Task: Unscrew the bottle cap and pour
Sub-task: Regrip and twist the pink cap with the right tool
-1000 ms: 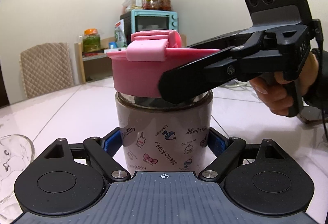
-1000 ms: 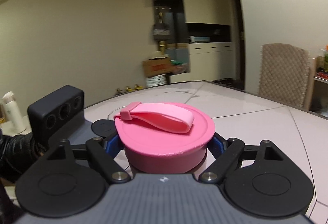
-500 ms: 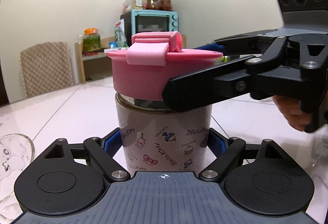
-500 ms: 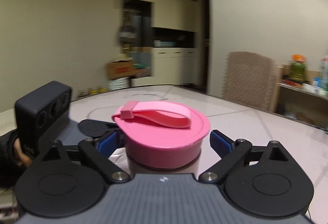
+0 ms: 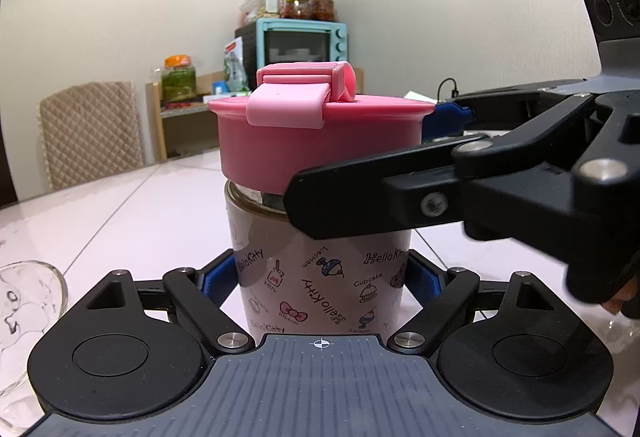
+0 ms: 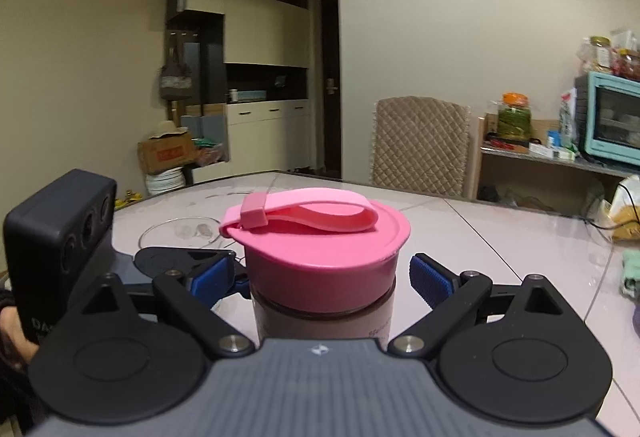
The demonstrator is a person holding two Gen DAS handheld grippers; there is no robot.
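Note:
A Hello Kitty bottle (image 5: 320, 277) stands upright on the table with a pink cap (image 5: 320, 141) and a pink strap on top. My left gripper (image 5: 322, 277) is shut on the bottle's body, its blue pads pressed to both sides. My right gripper (image 6: 320, 275) is open around the pink cap (image 6: 324, 257), with its blue pads (image 6: 430, 279) apart from the cap on both sides. In the left wrist view the right gripper's black finger (image 5: 380, 197) crosses in front of the cap's lower edge.
A clear glass (image 5: 24, 313) stands at the left on the table (image 5: 160, 221); its rim also shows in the right wrist view (image 6: 180, 231). A quilted chair (image 5: 90, 133) and a shelf with a blue toaster oven (image 5: 304, 41) stand beyond the table. A snack bag (image 6: 626, 213) lies at the right.
My right gripper has let go of the pink cap and opened, and it has swung round the cap. The left gripper and the bottle have not moved.

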